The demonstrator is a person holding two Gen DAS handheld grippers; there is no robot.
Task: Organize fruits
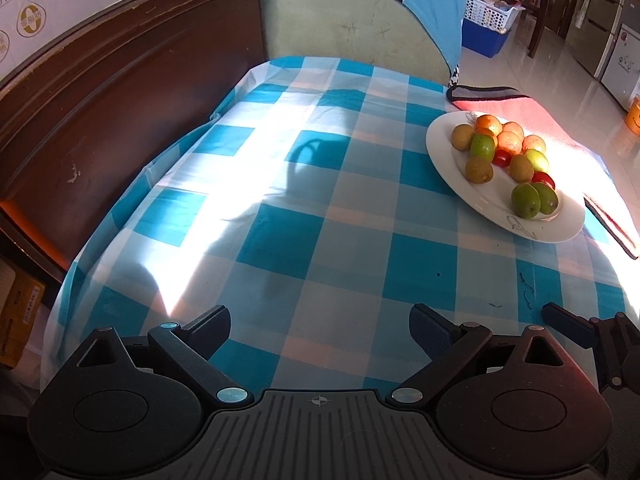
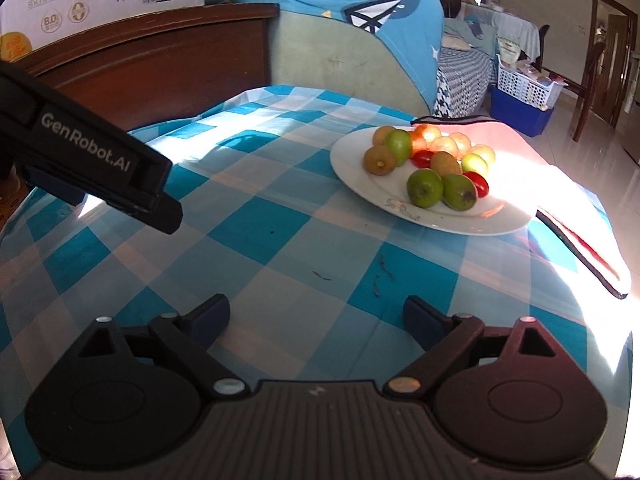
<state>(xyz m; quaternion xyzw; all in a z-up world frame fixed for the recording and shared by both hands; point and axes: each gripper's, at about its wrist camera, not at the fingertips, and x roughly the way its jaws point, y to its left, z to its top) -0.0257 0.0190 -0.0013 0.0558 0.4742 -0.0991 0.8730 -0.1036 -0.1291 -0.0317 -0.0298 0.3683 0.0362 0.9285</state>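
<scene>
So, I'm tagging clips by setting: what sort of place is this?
Most likely a lived-in home room: a checked tablecloth, a fruit plate, a covered sofa, and a bed further back.

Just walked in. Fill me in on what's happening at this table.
A person holds a two-finger gripper in each hand above a blue-and-white checked tablecloth. The left gripper and right gripper are both open and hold nothing. Off to the right, a white oval plate carries the fruit: brown kiwis, green round fruits, oranges and small red tomatoes. Neither gripper touches the plate. A pink cloth lies behind it.
</scene>
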